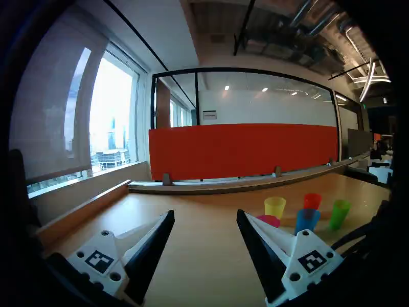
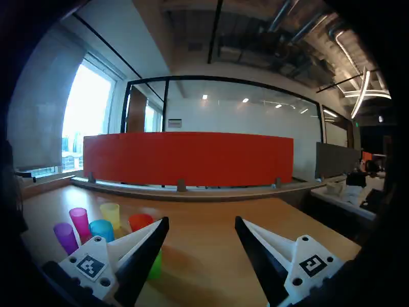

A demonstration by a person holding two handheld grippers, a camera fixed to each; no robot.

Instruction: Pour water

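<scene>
Facing across the light wooden table (image 1: 204, 271), the left hand-held gripper (image 1: 204, 214) has its fingers spread, empty. The small coloured plastic cups (image 1: 307, 221) stand clustered ahead, just beyond its right finger. The right hand-held gripper (image 2: 201, 220) is also spread, empty; the cups (image 2: 101, 229) are beside its left finger, the green one partly behind it.

The left gripper (image 1: 204, 212) has its two fingers wide apart, with nothing between them, and it points forward, almost level. The right gripper (image 2: 201, 219) is the same: fingers spread wide, holding nothing, pointing forward and almost level.
</scene>
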